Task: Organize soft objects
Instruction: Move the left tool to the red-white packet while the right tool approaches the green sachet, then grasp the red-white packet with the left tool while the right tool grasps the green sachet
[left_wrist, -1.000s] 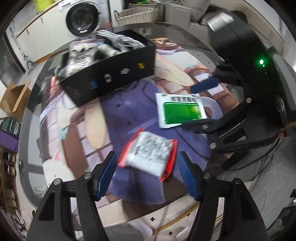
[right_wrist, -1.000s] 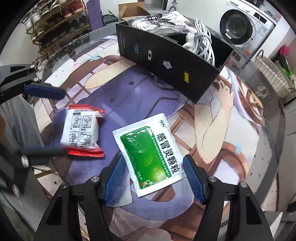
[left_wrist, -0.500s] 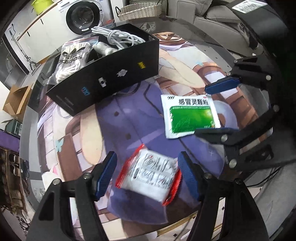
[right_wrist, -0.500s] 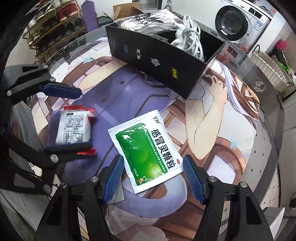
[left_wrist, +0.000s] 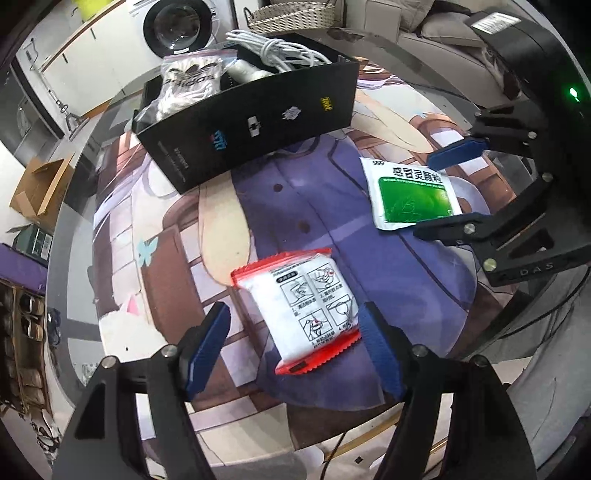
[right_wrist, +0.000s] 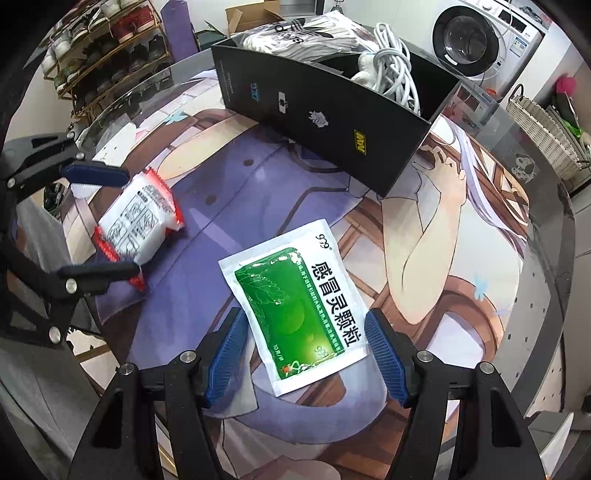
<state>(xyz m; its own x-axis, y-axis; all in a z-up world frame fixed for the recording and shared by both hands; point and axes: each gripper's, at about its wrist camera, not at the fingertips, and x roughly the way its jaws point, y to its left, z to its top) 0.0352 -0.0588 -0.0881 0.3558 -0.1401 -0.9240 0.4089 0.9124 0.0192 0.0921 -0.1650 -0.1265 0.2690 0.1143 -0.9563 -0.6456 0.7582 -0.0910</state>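
A white packet with red ends (left_wrist: 306, 306) lies on the printed mat between the fingers of my left gripper (left_wrist: 295, 325). Its jaws are opening: the right pad is at the packet's edge and the left pad stands clear of it. In the right wrist view the packet (right_wrist: 136, 229) looks tipped up between those fingers. A green and white sachet (right_wrist: 299, 314) lies flat between the open fingers of my right gripper (right_wrist: 304, 336), with neither pad pressing it. Beyond both stands a black box (left_wrist: 258, 122) holding a white cable (left_wrist: 280, 51) and a bagged white item (left_wrist: 188, 81).
The printed mat (left_wrist: 295, 206) covers a round glass table whose rim (right_wrist: 546, 295) curves close by on the right. Off the table are a washing machine (left_wrist: 177, 22), a wicker basket (right_wrist: 543, 136), a cardboard box (left_wrist: 40, 188) and a shoe rack (right_wrist: 103, 55).
My left gripper has come down closer over the red-and-white packet, which has turned and now sits against the right finger; its jaws look slightly wider. The right gripper and green sachet have hardly moved.
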